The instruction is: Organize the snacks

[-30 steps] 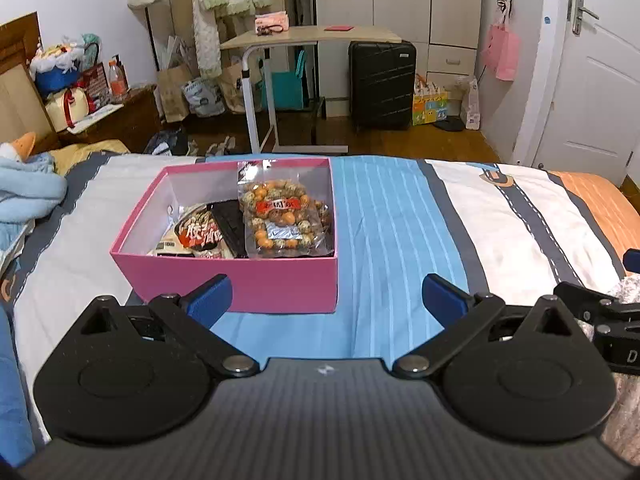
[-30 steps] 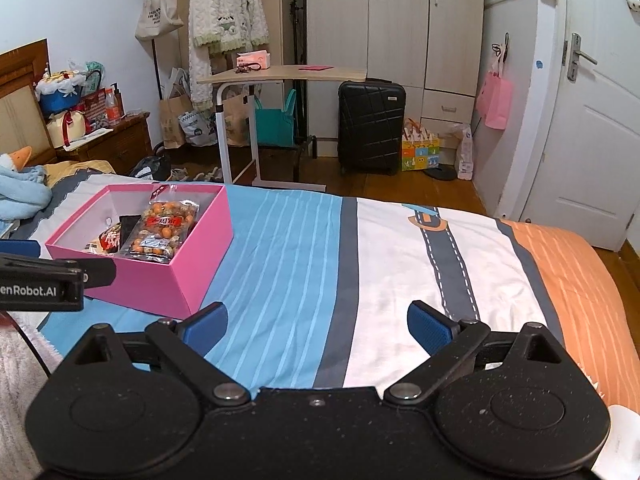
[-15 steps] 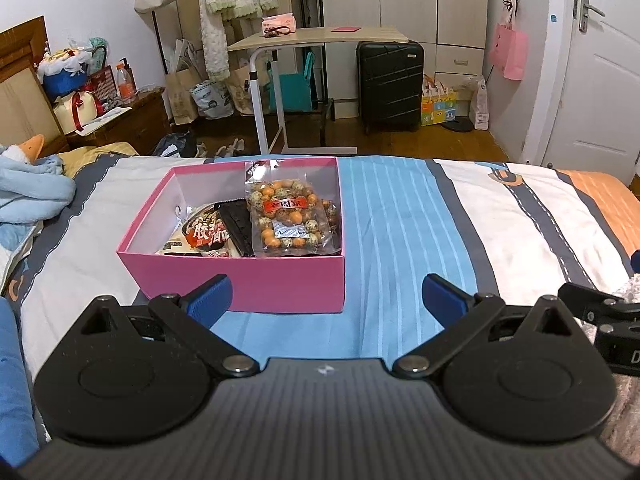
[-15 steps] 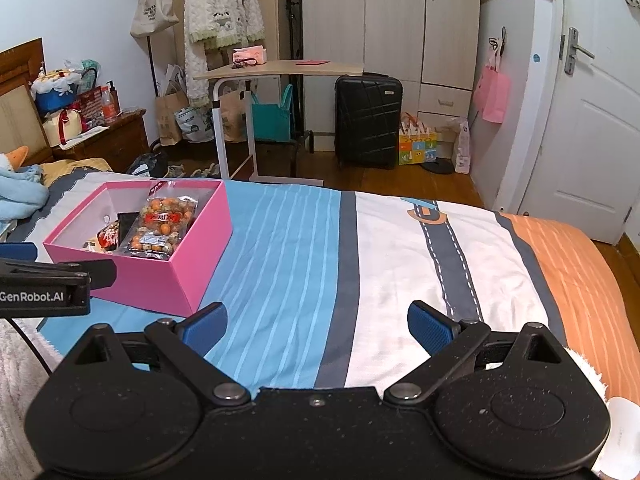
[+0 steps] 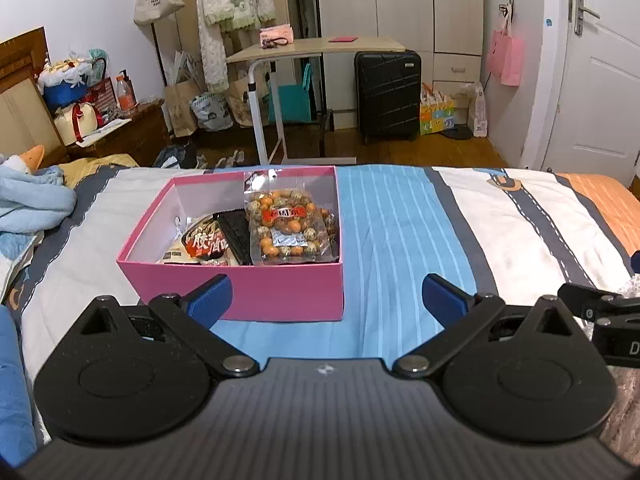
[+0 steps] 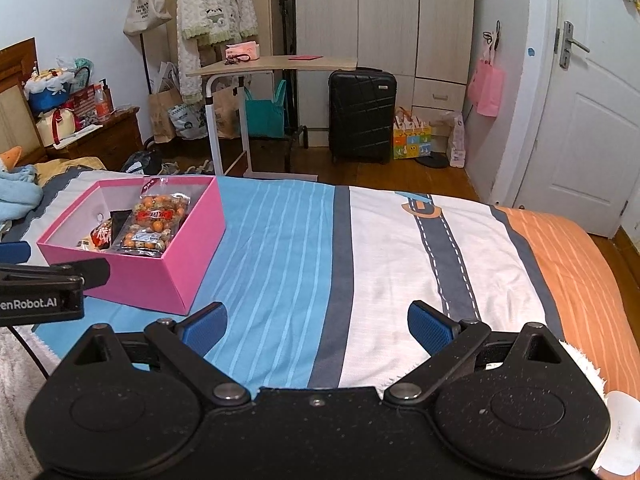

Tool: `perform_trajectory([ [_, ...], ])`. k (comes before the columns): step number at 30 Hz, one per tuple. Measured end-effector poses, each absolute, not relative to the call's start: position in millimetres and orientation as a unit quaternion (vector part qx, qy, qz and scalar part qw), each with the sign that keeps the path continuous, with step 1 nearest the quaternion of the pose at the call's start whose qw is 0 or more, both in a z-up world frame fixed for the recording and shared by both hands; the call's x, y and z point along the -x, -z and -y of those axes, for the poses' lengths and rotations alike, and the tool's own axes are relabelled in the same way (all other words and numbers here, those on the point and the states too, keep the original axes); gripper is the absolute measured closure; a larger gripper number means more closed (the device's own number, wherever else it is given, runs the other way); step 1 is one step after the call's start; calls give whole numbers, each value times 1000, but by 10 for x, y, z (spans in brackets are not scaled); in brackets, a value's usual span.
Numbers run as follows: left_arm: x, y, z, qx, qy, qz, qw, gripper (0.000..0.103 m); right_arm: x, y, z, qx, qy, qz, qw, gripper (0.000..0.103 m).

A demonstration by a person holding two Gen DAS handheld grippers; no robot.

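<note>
A pink box [image 5: 280, 292] stands on the striped bed, also seen in the right wrist view [image 6: 160, 276]. Inside it lie a clear bag of round orange and speckled snacks [image 5: 290, 226], a red snack pack [image 5: 206, 242] and a black pack [image 5: 236, 232]. The clear bag also shows in the right wrist view [image 6: 154, 220]. My left gripper [image 5: 326, 300] is open and empty, just in front of the box. My right gripper [image 6: 316, 328] is open and empty over the bedspread, to the right of the box.
The bed [image 6: 400, 240] has blue, white, grey and orange stripes. A light blue blanket [image 5: 28, 204] lies at the left. Beyond the bed stand a side table [image 5: 316, 46], a black suitcase [image 5: 386, 96] and a white door [image 6: 592, 120].
Both grippers have drawn back and risen slightly, so the box sits a little farther off. Both stay open and empty.
</note>
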State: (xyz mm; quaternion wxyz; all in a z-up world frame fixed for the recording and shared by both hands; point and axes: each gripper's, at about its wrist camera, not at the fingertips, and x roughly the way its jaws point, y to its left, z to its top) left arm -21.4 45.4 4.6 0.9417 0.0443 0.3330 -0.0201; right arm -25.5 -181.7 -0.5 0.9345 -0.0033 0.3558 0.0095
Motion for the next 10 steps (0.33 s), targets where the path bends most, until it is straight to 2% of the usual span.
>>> perform_trajectory([
  [10,221,-59,-432,-47,21,-334,941,0,241,23,1819,2,-5,-360,933,4],
])
